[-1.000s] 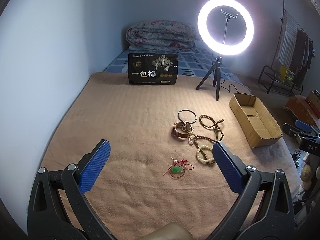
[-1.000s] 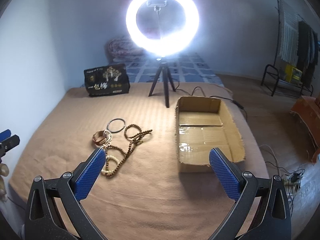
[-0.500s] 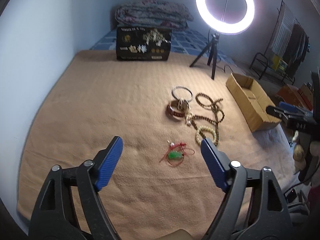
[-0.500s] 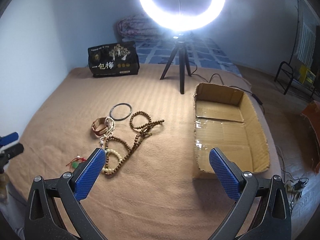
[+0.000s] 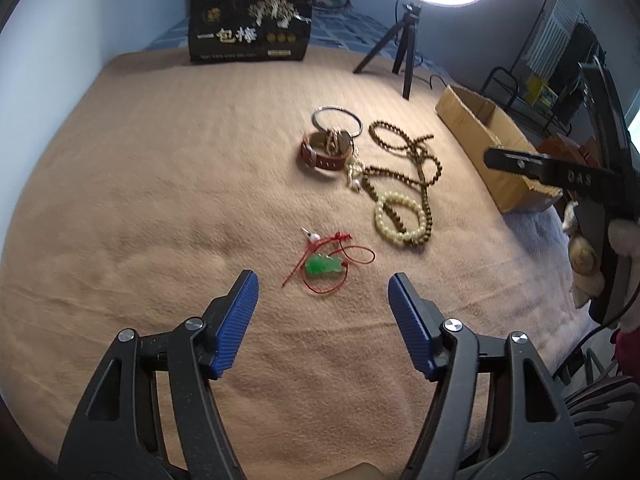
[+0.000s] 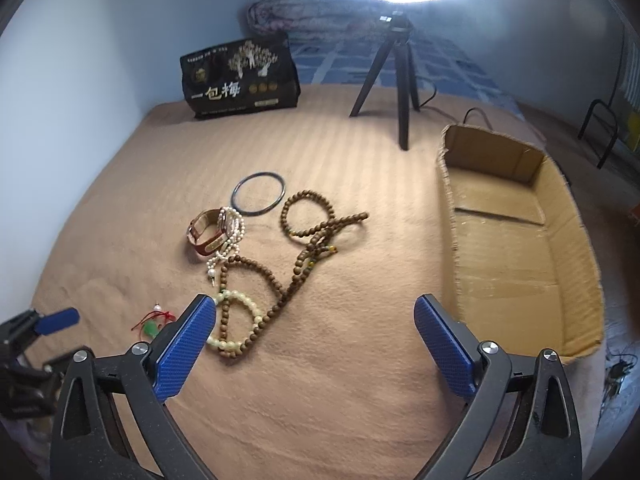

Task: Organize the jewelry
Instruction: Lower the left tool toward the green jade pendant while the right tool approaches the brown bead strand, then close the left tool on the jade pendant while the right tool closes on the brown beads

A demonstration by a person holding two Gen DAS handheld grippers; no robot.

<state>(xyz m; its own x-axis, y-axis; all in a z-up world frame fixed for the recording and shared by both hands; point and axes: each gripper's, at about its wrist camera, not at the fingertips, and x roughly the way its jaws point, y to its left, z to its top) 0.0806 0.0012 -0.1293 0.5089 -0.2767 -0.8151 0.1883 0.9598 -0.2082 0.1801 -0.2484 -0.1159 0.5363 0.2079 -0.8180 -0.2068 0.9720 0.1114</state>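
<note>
Jewelry lies on a tan blanket (image 5: 140, 200). A green pendant on a red cord (image 5: 324, 266) lies just ahead of my open, empty left gripper (image 5: 323, 286). Beyond it are a cream bead bracelet (image 5: 400, 216), brown bead strands (image 5: 416, 160), a brown leather band (image 5: 326, 154) and a metal bangle (image 5: 338, 120). My right gripper (image 6: 310, 312) is open and empty, above the blanket; its left finger stands over the cream bracelet (image 6: 236, 320). The brown beads (image 6: 312, 236), band (image 6: 206, 234), bangle (image 6: 259, 194) and pendant (image 6: 152, 326) show there too.
An open cardboard box (image 6: 516, 240) sits at the right on the blanket, also in the left wrist view (image 5: 488, 140). A ring light on a tripod (image 6: 394, 76) and a black printed bag (image 6: 240, 78) stand at the back. The left gripper shows at the lower left (image 6: 44, 328).
Both grippers have moved forward and down towards the jewelry. The left gripper's jaws have narrowed somewhat and now frame the green pendant. The right gripper stays wide open.
</note>
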